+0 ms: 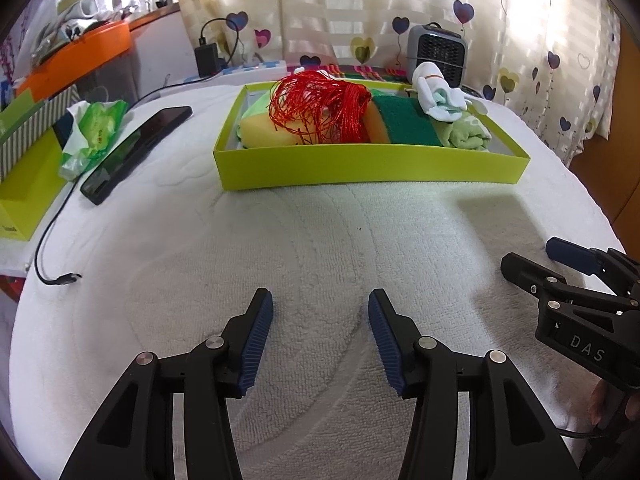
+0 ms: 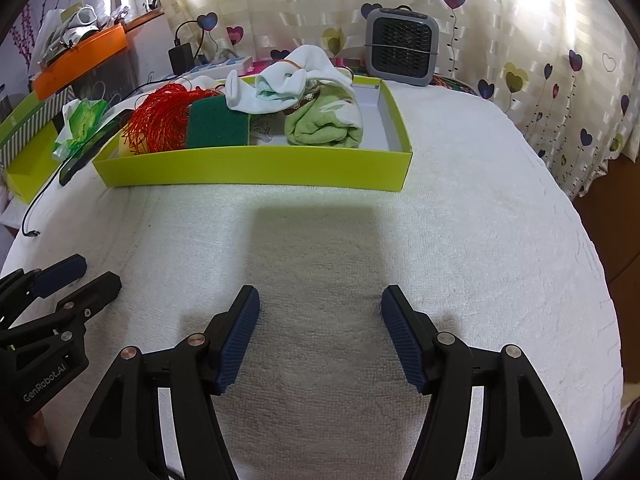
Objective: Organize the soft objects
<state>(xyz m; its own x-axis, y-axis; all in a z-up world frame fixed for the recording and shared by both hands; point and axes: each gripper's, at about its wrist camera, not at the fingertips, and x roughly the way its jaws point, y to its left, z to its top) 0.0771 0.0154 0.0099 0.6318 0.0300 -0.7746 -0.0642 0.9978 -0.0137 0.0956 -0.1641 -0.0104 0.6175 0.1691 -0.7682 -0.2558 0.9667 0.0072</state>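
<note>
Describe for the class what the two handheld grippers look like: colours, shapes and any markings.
Both match: the left gripper and right gripper have matte black angular plastic arms with triangular cut-outs and round silver pivot pins. Each finger carries a ribbed dark blue pad. Seen from the opposite camera, the right gripper's body reads "DAS" and the left gripper's reads "GenRobot.AI" in pale letters. A thin black cable trails beneath the right one.

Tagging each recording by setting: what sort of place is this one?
Probably a room in a home: heart-patterned curtains behind a white towel-covered table, a small grey fan heater, and a phone charger plugged into a power strip.
</note>
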